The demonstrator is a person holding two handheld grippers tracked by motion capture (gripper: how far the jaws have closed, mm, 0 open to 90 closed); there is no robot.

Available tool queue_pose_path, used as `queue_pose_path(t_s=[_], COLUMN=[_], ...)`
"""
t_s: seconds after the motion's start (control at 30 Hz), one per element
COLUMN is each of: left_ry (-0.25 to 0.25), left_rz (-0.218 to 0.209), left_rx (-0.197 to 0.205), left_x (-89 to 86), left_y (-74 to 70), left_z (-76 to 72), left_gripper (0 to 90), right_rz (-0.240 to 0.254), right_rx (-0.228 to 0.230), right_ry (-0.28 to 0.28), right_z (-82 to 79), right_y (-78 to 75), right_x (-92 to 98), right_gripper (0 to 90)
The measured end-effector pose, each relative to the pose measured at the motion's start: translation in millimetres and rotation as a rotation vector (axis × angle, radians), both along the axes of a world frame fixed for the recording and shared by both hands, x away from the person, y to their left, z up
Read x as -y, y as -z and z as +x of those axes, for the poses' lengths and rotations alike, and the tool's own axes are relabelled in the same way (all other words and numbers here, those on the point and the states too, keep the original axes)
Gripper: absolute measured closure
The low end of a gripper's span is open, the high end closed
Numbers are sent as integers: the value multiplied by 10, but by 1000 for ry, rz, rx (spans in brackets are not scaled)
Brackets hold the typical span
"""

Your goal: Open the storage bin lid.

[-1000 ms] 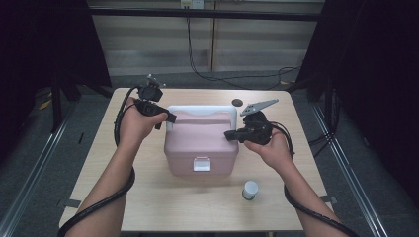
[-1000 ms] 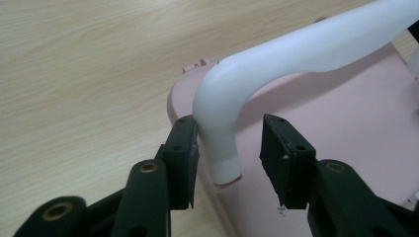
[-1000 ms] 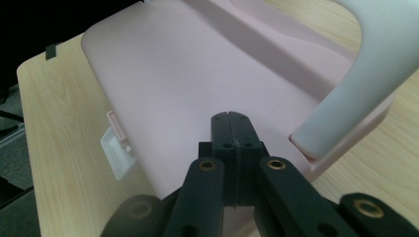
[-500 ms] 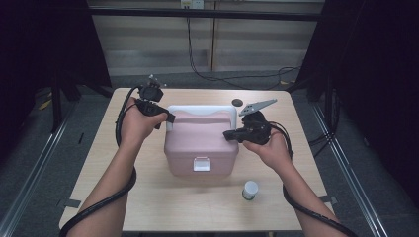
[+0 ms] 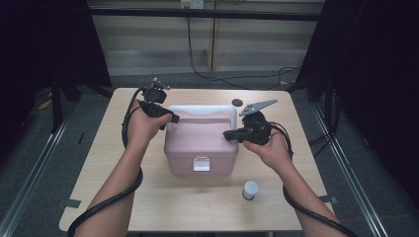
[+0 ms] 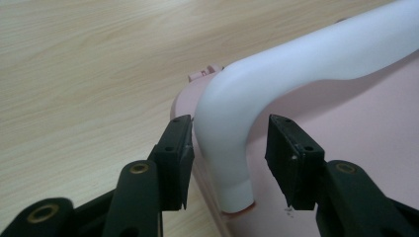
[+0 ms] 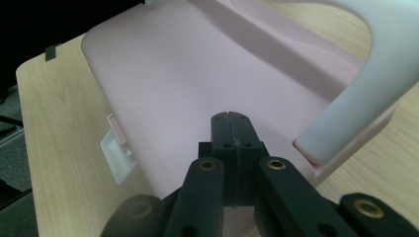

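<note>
A pink box (image 5: 197, 143) with a white latch (image 5: 201, 164) on its front stands mid-table, its white handle (image 5: 200, 109) folded toward the far side. My left gripper (image 5: 168, 121) straddles the left end of the handle (image 6: 232, 123). Its jaws have just been opening, and a gap shows between the handle and the right-hand pad (image 6: 284, 148). My right gripper (image 5: 226, 134) is shut, with nothing between its pads. It hovers just over the right part of the lid (image 7: 188, 89), pointing across it, with the handle's right end (image 7: 365, 84) beside it.
A small white-capped bottle (image 5: 250, 189) stands near the front right of the table (image 5: 148, 197). A dark round object (image 5: 237, 102) lies behind the box. Cables trail from both grippers along the forearms. Dark floor surrounds the table.
</note>
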State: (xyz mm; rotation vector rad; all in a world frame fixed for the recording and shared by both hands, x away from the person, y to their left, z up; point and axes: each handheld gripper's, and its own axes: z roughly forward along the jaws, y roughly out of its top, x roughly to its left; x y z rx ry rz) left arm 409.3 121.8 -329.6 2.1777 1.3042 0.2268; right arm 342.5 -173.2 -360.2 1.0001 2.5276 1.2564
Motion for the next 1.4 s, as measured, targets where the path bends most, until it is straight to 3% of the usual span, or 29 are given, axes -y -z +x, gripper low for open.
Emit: queue_pose_path(t_s=[0.17, 0.3, 0.63, 0.8, 1.13, 1.4], left_ry=[-11, -18, -11, -1, 8, 8], left_rz=[23, 39, 26, 23, 38, 25], left_rx=[3, 20, -4, 1, 2, -8], left_x=[25, 17, -6, -14, -2, -13], left_y=[-7, -5, -38, -48, -100, -133], left_z=[6, 15, 20, 23, 6, 17], left_gripper=[583, 678, 695, 698, 699, 699], right_rz=[2, 1, 7, -23, -52, -71], right_rx=[0, 14, 30, 34, 35, 26], right_ry=[1, -8, -13, -26, -23, 4], right_z=[0, -5, -16, -21, -81, -106], right_y=[1, 5, 10, -19, -53, -27], right_x=[1, 6, 8, 4, 200, 387], right_gripper=[900, 900, 900, 900, 900, 900])
